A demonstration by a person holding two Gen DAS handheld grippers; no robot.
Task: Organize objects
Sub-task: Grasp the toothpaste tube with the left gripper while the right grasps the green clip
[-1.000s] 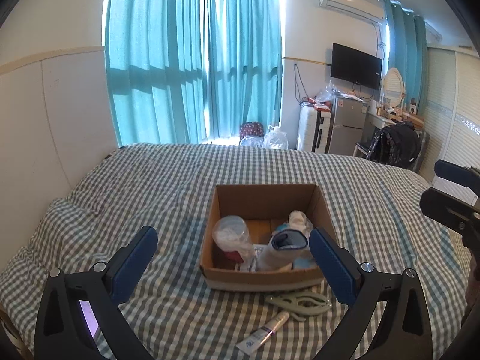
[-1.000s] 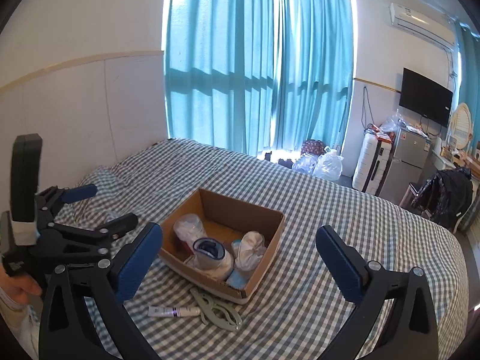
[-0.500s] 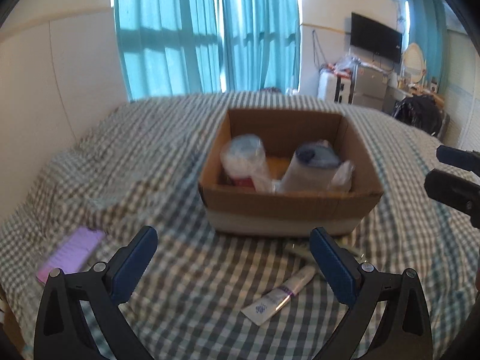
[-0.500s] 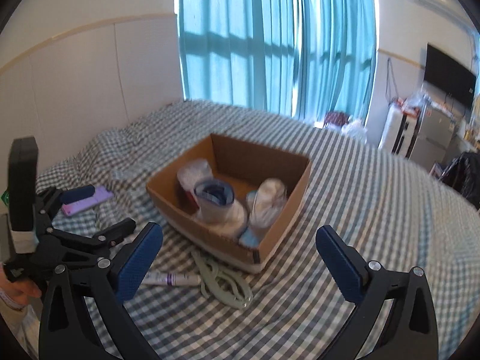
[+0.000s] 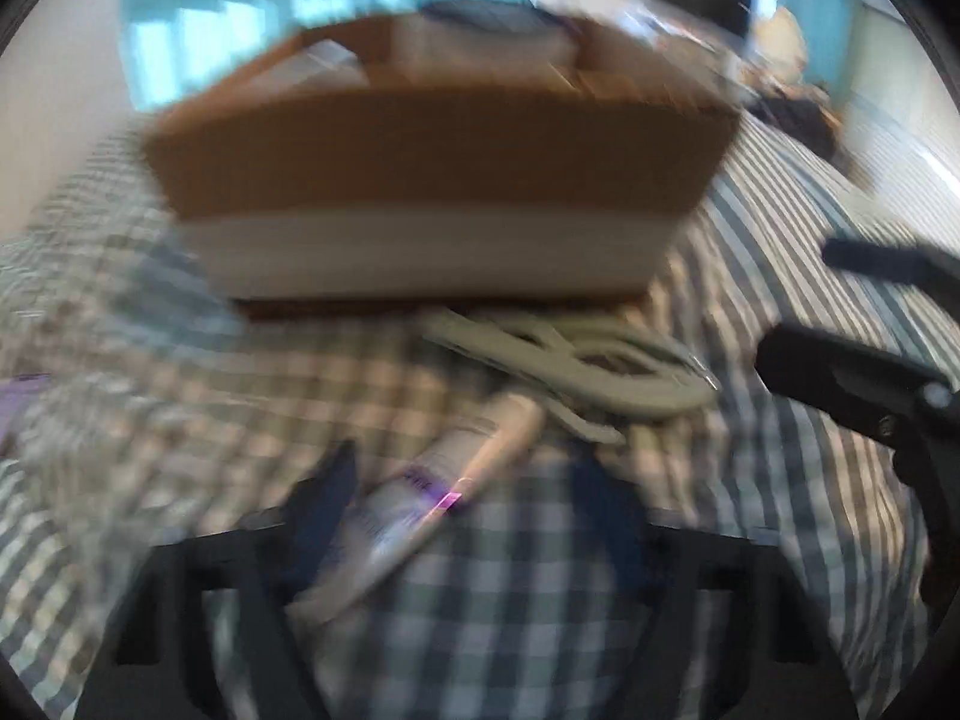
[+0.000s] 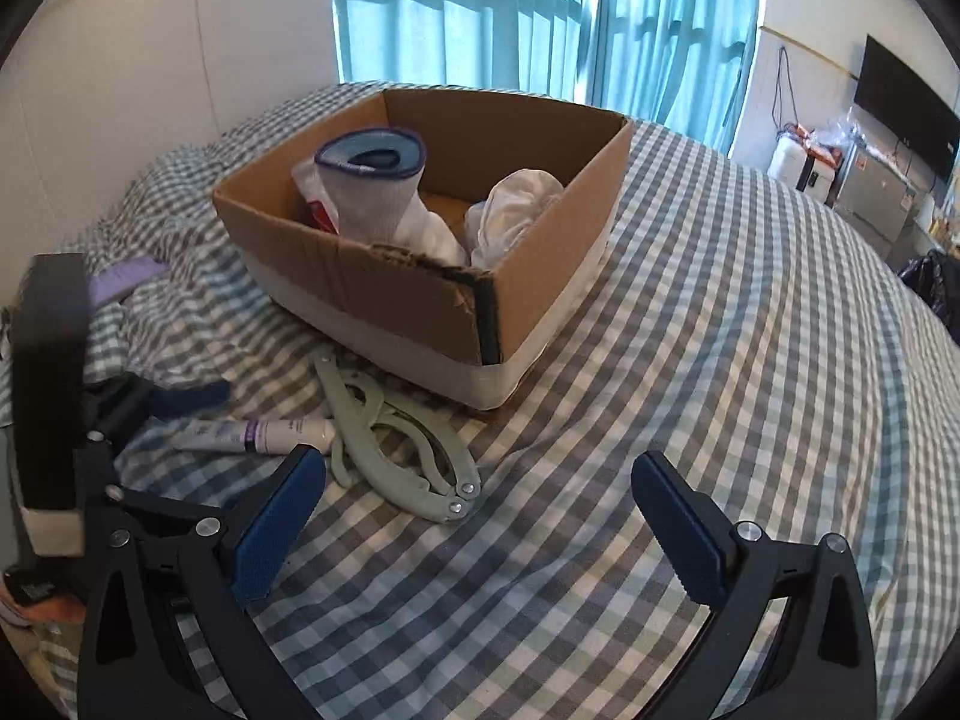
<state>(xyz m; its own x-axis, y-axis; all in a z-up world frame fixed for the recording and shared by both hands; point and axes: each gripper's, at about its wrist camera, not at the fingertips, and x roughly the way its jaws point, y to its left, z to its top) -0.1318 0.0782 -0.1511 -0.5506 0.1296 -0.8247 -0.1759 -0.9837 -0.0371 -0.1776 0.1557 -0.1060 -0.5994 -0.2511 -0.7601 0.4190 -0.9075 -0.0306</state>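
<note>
A cardboard box (image 6: 528,294) stands on the checked bed, holding a rolled sock (image 6: 384,186) and white bundles (image 6: 516,210). In front of it lie a pale green clip tool (image 6: 396,438) and a white tube with purple print (image 6: 252,435). The left wrist view is blurred: my left gripper (image 5: 468,498) is low over the bed, its open fingers on either side of the tube (image 5: 444,480), with the clip tool (image 5: 576,360) and box (image 5: 432,180) just beyond. My right gripper (image 6: 480,510) is open and empty, hovering near the clip tool. The left gripper also shows at the left of the right wrist view (image 6: 180,414).
A purple flat object (image 6: 126,276) lies on the rumpled bedding left of the box. Teal curtains (image 6: 540,18), a TV (image 6: 906,102) and luggage stand beyond the bed. Checked bedding (image 6: 750,330) stretches to the right of the box.
Both grippers have moved down and forward toward the box. My left gripper has dropped to the bed and now straddles the tube, its fingers closer together than before.
</note>
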